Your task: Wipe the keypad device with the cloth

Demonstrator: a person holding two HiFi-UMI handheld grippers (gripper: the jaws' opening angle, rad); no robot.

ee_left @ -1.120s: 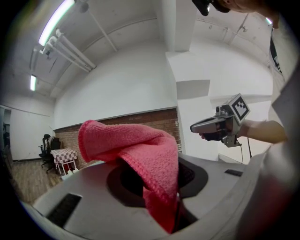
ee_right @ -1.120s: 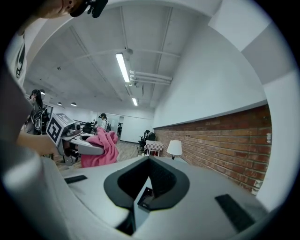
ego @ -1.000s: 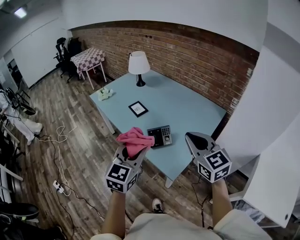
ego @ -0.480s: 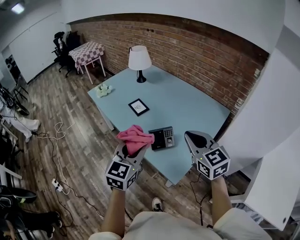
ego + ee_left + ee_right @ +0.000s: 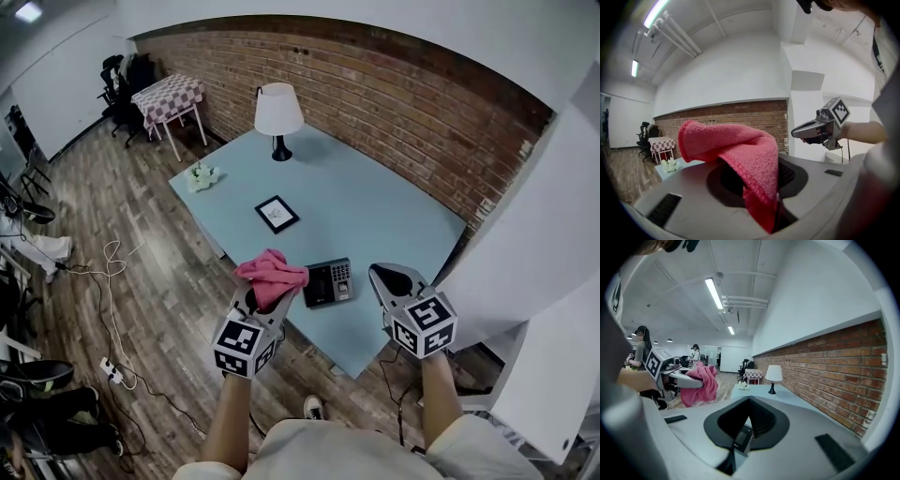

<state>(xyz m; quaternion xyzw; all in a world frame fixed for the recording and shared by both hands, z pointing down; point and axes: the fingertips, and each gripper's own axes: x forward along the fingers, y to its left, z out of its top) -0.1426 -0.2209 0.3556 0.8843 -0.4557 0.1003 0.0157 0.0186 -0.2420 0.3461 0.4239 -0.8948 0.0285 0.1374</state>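
1. Currently at the approach step. No wiping contact yet, and both grippers are held up short of the table's near edge.
2. Left gripper: jaws clenched on the pink cloth. Its own view shows them pinching a lower fold. The rest of the cloth stands up and flops loosely over the jaw tips.
3. Right gripper: jaws drawn together with nothing gripped. In its view, the slot below the meeting tips shows only the keypad device on the table beyond.
4. Keypad device: lies flat on the blue table, close to the near edge. In the head view it sits between the two grippers, just beside the cloth. I judge the cloth is above it and not touching.
5. Next move, my judgement: carry the left gripper forward and down until the loose lobe lies on the device face, then stroke across it. The device looks light and could slide towards the edge. The empty right gripper may need to steady its side.
6. Further back on the table are a small picture frame, a white-shaded lamp and a flower bunch at the far left corner. The brick wall runs behind them.
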